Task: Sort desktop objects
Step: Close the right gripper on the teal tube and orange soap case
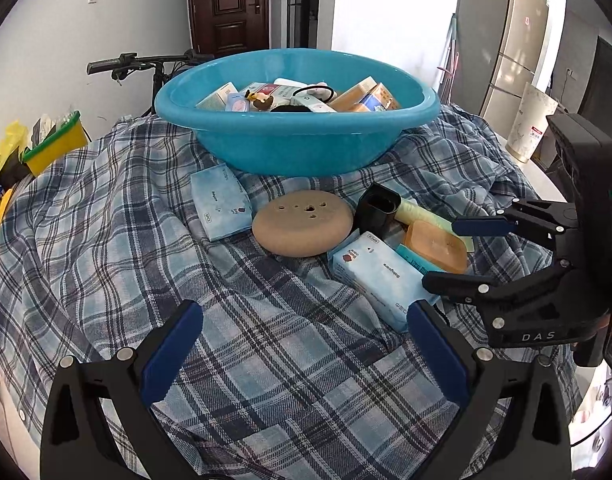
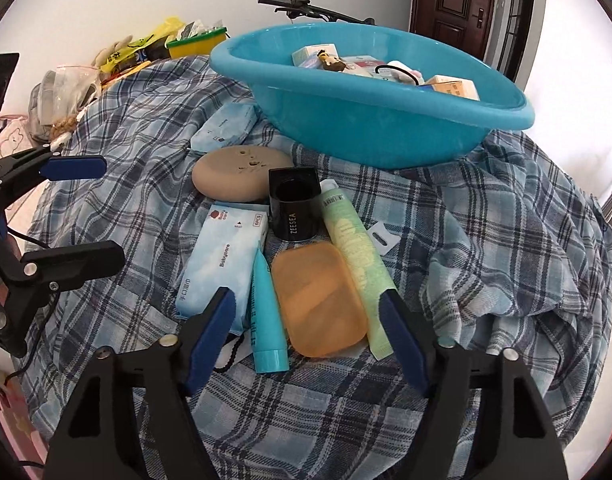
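An orange soap box (image 2: 318, 300) lies on the plaid cloth between a teal tube (image 2: 263, 316) and a pale green tube (image 2: 358, 264). My right gripper (image 2: 310, 320) is open and straddles all three, its pads beside them without pressing. Beyond them sit a black container (image 2: 295, 208), a tan round disc (image 2: 241, 174) and two blue tissue packs (image 2: 221, 260) (image 2: 225, 120). The blue basin (image 2: 366, 128) behind holds several small boxes. My left gripper (image 1: 306, 344) hovers open over bare cloth, left of the right gripper (image 1: 462, 254) and the soap box (image 1: 436, 246).
The plaid cloth (image 1: 265, 360) covers the whole table in folds. A yellow-green box (image 1: 57, 146) and bags crowd the far left edge. A bicycle handlebar (image 1: 145, 62) stands behind the basin (image 1: 297, 148). A white bin (image 1: 532, 124) stands at the right.
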`<state>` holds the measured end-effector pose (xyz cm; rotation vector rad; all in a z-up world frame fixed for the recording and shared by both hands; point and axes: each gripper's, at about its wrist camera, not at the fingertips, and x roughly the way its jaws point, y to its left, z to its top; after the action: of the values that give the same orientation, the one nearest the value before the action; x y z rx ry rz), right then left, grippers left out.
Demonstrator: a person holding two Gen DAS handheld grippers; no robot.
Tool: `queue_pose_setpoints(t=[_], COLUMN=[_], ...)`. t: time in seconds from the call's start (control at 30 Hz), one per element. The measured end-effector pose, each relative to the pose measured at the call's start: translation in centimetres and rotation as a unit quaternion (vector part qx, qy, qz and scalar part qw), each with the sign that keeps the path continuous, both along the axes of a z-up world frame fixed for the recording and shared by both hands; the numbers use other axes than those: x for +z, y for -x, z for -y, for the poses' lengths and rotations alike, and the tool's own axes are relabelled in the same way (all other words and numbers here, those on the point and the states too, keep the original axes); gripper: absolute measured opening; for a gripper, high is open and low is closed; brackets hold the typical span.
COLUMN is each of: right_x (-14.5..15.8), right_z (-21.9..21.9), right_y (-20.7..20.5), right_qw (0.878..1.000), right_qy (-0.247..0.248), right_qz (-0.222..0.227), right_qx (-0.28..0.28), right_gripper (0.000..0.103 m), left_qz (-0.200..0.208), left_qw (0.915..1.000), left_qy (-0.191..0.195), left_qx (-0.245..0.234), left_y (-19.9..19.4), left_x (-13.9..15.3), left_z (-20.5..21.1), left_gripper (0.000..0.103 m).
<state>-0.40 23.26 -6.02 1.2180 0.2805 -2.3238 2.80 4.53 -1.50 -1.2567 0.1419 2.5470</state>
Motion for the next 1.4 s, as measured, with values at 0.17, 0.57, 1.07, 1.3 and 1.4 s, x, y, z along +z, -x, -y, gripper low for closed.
queue_pose_setpoints(t=[0.17,0.57,1.07,1.3,1.4], right_x=[0.2,-1.0,-0.4,2.2,3.1], right_z=[-0.5,1.8,0.0,-2.0,-2.4], right_y=[0.3,0.3,0.4,-0.5,-1.1], right_qw=[1.000,0.995,1.000,0.998,0.995], right_qy=[0.002,-0.076,0.004,0.030,0.027], right_qz=[-0.004,-0.023,0.002,-0.032,-0.053], right_qx=[0.004,0.060,0.011,-0.050,-0.079], right_gripper=[0.051,0.058,0.056,0.056,0.056], left_qz=[0.002,0.005,0.004,-0.013,-0.011], left_qw=[1.0000,1.0000,1.0000,0.9999,0.9999], left_qy=[-0.006,0.003,0.004,0.003,-0.001], left_qx=[0.003,-0.005,-0.001,0.006,0.003], left_y=[0.2,0.0,-0.1,-0.6,-0.8], left_x=[0.1,-0.2,-0.1,0.3,0.3], left_z=[0.2,-0.6,-0.2,-0.7,-1.2], left_gripper=[0.103,0.103,0.103,0.103,0.103])
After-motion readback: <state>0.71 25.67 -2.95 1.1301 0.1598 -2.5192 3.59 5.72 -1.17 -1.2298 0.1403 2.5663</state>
